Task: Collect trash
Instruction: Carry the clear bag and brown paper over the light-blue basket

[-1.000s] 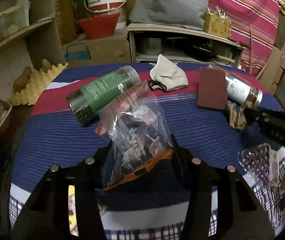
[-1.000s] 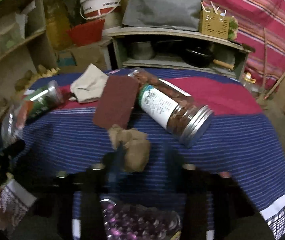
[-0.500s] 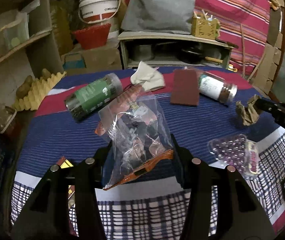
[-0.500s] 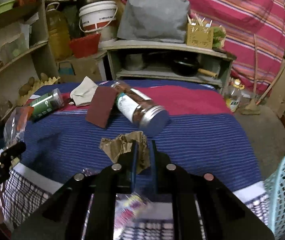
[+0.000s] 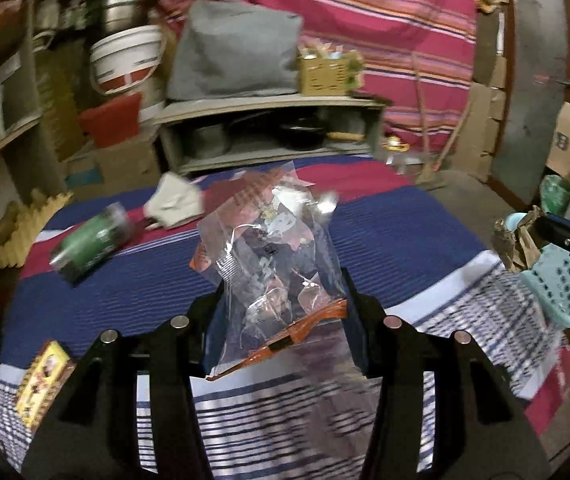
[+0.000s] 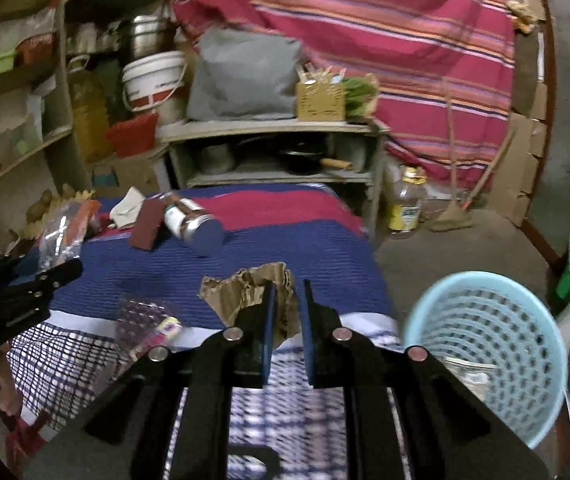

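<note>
The left gripper (image 5: 283, 312) clamps a clear plastic bag (image 5: 269, 256) of scraps between its 2 fingers, lifted above the striped surface (image 5: 385, 236). The right gripper (image 6: 287, 312) has its fingers closed on a crumpled brown paper (image 6: 241, 292), held over the surface's near edge, close to the light-blue basket (image 6: 485, 344) on the floor at right. A green jar (image 5: 93, 244) lies on its side.

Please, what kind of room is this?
Probably a cluttered home storeroom or simple kitchen: shelves hold pots and a pan, a white bucket stands beside them, and a cooking-oil bottle sits on the floor.
</note>
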Demonstrator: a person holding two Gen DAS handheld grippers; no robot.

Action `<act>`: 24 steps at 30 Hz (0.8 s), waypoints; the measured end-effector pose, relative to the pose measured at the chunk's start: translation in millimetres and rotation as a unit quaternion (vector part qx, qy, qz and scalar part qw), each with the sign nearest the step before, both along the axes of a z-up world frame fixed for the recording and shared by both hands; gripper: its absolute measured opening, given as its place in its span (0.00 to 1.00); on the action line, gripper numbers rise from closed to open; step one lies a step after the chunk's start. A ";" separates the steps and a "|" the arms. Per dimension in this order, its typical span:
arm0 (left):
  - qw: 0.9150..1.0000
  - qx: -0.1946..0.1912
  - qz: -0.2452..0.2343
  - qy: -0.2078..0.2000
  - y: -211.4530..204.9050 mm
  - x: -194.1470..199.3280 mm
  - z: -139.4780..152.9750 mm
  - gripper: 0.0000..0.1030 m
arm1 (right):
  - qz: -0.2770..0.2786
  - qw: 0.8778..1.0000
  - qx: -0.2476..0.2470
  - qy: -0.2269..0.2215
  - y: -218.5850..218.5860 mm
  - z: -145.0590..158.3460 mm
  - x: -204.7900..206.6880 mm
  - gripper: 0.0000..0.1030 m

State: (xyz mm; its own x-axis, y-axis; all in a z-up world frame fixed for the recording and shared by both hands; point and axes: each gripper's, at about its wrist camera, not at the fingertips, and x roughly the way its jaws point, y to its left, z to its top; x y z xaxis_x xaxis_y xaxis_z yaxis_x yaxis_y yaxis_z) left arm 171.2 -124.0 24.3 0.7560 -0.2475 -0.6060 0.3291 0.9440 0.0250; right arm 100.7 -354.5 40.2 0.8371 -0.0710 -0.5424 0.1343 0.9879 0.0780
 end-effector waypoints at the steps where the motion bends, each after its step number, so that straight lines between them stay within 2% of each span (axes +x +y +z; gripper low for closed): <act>1: 1.000 -0.002 -0.011 -0.003 -12.2 -3.3 1.7 0.47 | -0.012 1.000 -0.002 -0.007 -11.4 3.3 -10.8 0.12; 10: 0.996 -0.009 -0.084 -0.008 -102.5 -26.8 1.7 0.47 | -0.093 0.995 0.021 -0.016 -97.2 -1.0 -69.5 0.12; 24: 0.984 0.012 -0.177 -0.022 -229.7 -55.6 -8.9 0.47 | -0.159 0.987 0.036 -0.008 -169.5 -30.6 -98.7 0.12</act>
